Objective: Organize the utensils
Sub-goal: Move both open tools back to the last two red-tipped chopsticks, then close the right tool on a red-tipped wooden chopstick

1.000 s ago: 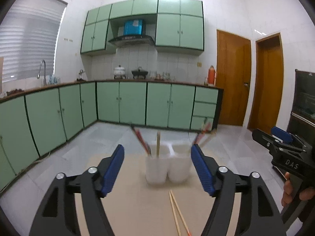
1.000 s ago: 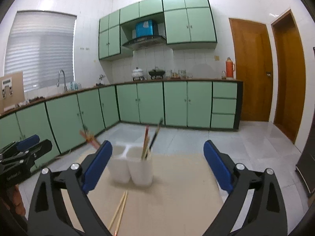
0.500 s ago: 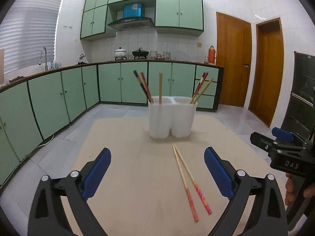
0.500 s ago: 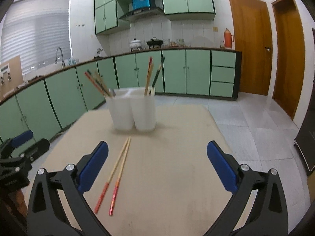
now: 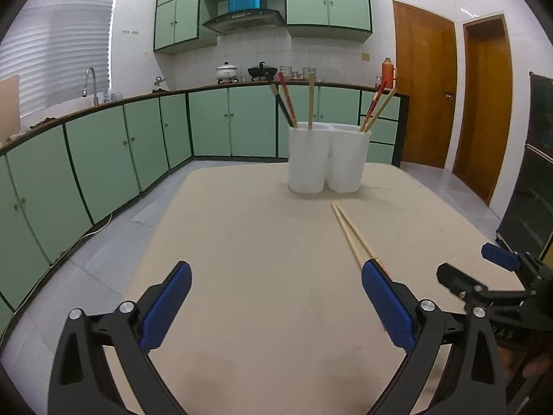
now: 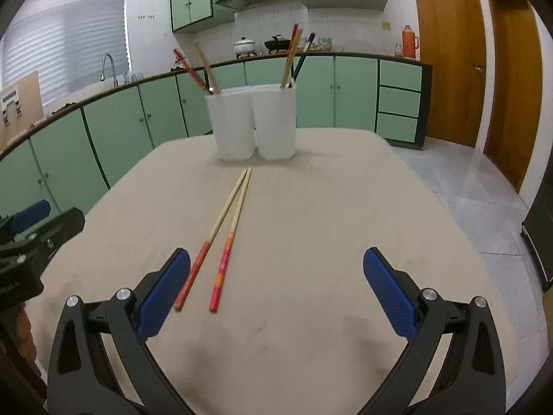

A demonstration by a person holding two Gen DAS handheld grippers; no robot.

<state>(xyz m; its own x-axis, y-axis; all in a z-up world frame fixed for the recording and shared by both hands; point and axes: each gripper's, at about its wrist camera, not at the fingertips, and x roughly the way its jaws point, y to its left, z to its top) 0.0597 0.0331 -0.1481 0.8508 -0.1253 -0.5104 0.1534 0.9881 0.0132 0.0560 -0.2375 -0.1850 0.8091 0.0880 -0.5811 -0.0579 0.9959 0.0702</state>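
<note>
Above the beige table (image 6: 311, 207), the right gripper (image 6: 276, 287) gapes empty, the left gripper (image 5: 276, 297) likewise, jaws just spread. Two red-ended chopsticks (image 6: 230, 221) lie loose, apparently touching nothing, before the white two-compartment holder (image 6: 255, 121).

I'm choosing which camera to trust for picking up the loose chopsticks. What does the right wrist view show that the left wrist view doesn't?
Only the right wrist view shows the loose chopsticks whole, red ends included, just ahead of the open right gripper. Only the left wrist view shows the dark cabinet at its right edge; there the open left gripper hides the chopsticks' near ends behind a finger. Both show the white holder with chopsticks standing in it on the beige table.
</note>
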